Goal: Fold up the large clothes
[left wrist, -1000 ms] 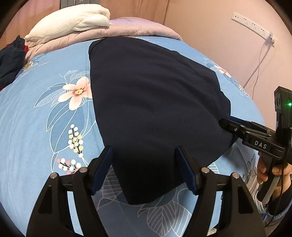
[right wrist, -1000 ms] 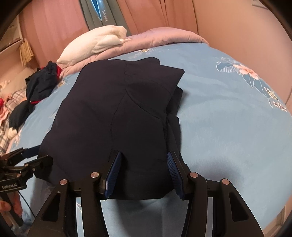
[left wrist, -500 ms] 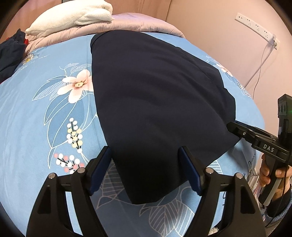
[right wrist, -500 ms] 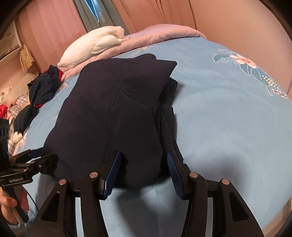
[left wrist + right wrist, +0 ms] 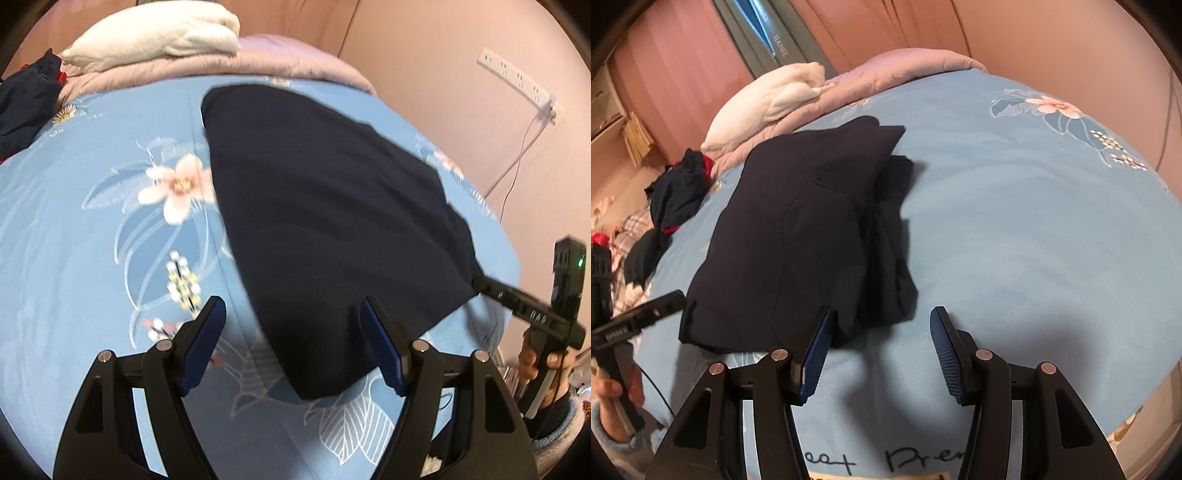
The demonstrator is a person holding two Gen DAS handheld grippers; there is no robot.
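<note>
A dark navy garment (image 5: 332, 229) lies folded and flat on the blue floral bedspread (image 5: 92, 258). In the right wrist view it (image 5: 798, 236) shows stacked layers with a rumpled right edge. My left gripper (image 5: 293, 332) is open and empty, just short of the garment's near corner. My right gripper (image 5: 881, 339) is open and empty, just off the garment's near right edge. The right gripper also shows in the left wrist view (image 5: 480, 284), its tip at the garment's right corner. The left gripper shows in the right wrist view (image 5: 670, 301) beside the garment's left corner.
A white pillow (image 5: 155, 37) and a pink quilt (image 5: 258, 62) lie at the head of the bed. A pile of dark and red clothes (image 5: 676, 188) sits at the far left. A wall with a power strip (image 5: 517, 79) borders the right.
Both grippers have pulled back from the garment, which now lies farther from the fingers. The right gripper has opened wider and shifted right. The garment stays flat on the bed.
</note>
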